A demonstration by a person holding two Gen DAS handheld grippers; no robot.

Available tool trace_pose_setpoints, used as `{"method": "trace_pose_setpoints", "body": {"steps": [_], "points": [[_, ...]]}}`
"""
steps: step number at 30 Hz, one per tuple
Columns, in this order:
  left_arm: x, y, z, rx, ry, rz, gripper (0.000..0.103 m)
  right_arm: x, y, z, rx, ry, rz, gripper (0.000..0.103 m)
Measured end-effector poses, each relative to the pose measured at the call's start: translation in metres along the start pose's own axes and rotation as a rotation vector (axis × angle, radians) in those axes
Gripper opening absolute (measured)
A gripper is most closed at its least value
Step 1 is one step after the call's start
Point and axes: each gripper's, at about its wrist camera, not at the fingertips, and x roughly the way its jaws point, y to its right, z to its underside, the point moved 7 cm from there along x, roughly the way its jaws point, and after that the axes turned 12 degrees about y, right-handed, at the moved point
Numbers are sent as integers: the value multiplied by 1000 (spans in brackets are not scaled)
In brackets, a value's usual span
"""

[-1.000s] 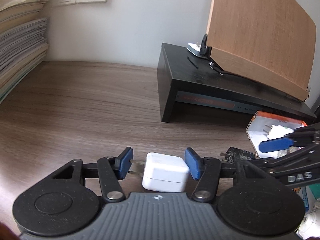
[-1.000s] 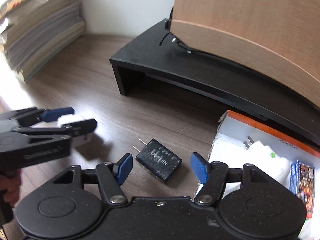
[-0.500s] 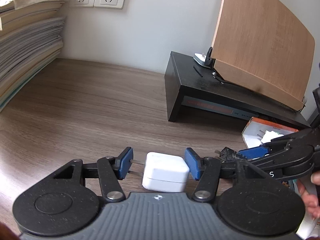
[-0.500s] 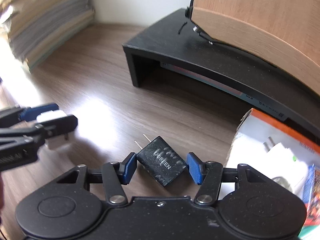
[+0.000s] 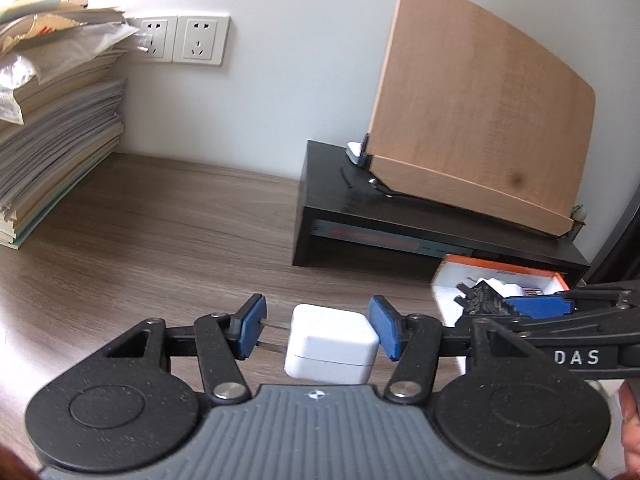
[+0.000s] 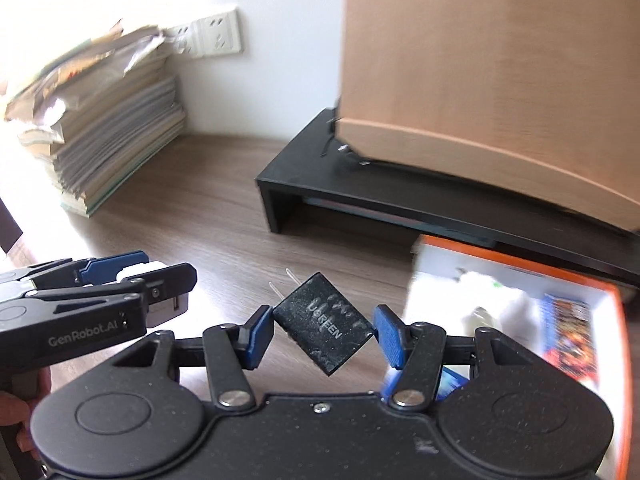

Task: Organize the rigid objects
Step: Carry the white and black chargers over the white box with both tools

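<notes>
My left gripper point(image 5: 318, 328) is shut on a white charger cube point(image 5: 332, 344). Its prongs press the left pad and its body presses the right pad, and it hangs clear of the wooden desk. My right gripper point(image 6: 324, 332) is shut on a black charger point(image 6: 324, 322), held cornerwise above the desk with its prongs pointing up-left. In the right wrist view the left gripper point(image 6: 148, 280) sits at the left with the white charger point(image 6: 140, 270). The left wrist view shows the right gripper point(image 5: 516, 304) with the black charger point(image 5: 480, 302) over an orange-rimmed white box point(image 5: 448, 280).
The box point(image 6: 520, 264) holds a white plug adapter point(image 6: 480, 284) and a colourful packet point(image 6: 568, 320). Behind it a black riser point(image 5: 400, 216) carries a tilted wooden board point(image 5: 480, 100). A tall paper stack point(image 5: 52, 128) stands at the left below wall sockets point(image 5: 200, 40).
The right gripper closed on the black charger and lifted it off the desk, toward the box. The left gripper rose, still holding the white charger.
</notes>
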Motion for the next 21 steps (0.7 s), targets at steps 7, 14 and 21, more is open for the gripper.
{"method": "trace_pose_setpoints", "body": {"steps": [7, 14, 21], "points": [[-34, 57, 7, 29, -6, 24, 58, -66, 41, 15, 80, 61, 69, 68], [-65, 118, 16, 44, 8, 86, 58, -133, 81, 35, 146, 106, 130, 68], [-87, 170, 26, 66, 30, 127, 58, -186, 114, 58, 174, 126, 160, 68]]}}
